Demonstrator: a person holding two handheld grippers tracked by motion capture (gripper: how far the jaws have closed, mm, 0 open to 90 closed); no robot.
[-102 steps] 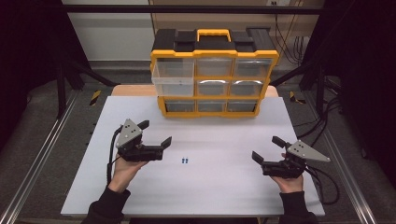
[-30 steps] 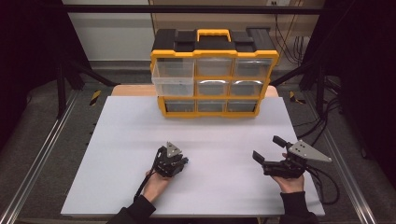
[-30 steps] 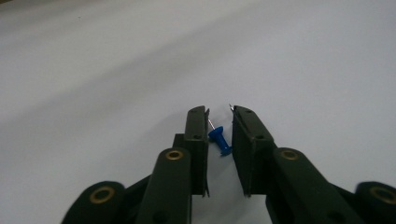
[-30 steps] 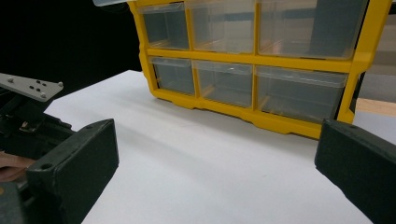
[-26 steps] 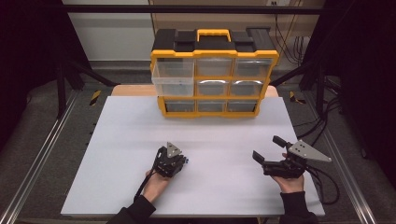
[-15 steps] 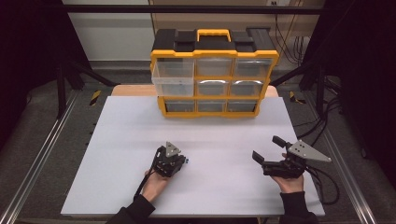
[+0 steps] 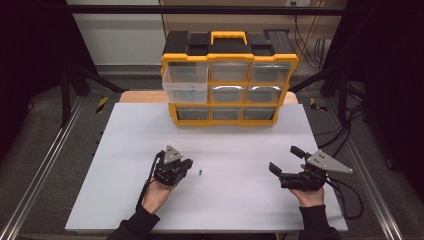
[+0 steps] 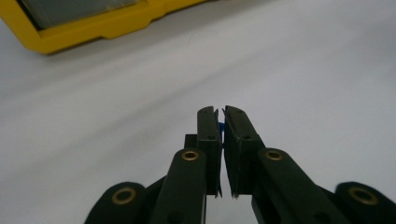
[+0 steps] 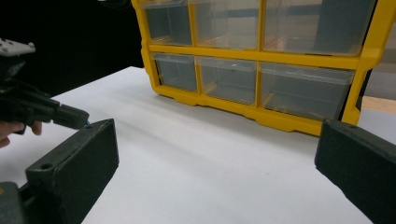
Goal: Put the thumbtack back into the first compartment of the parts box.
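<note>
My left hand-held gripper (image 8: 220,125) was pinching a blue bit (image 8: 220,126); the right (image 7: 283,161) sat spread, idle. Next, I judged: lift toward the drawers (image 7: 228,90).

Your left gripper (image 7: 186,165) now sits near the middle of the white table (image 7: 125,150), well in from the left-hand spot it held 3.4 seconds ago, when its jaws were spread wide and pointed at two small blue pieces lying side by side. Those jaws are now drawn almost together, and the left gripper view shows a small blue piece (image 8: 221,126) pinched between them near the tips. Only one blue piece (image 7: 200,172) now lies loose on the table, just beside the jaws. Over the last second your left hand (image 7: 157,194) barely shifts, though the loose piece is newly exposed beside the gripper.
</note>
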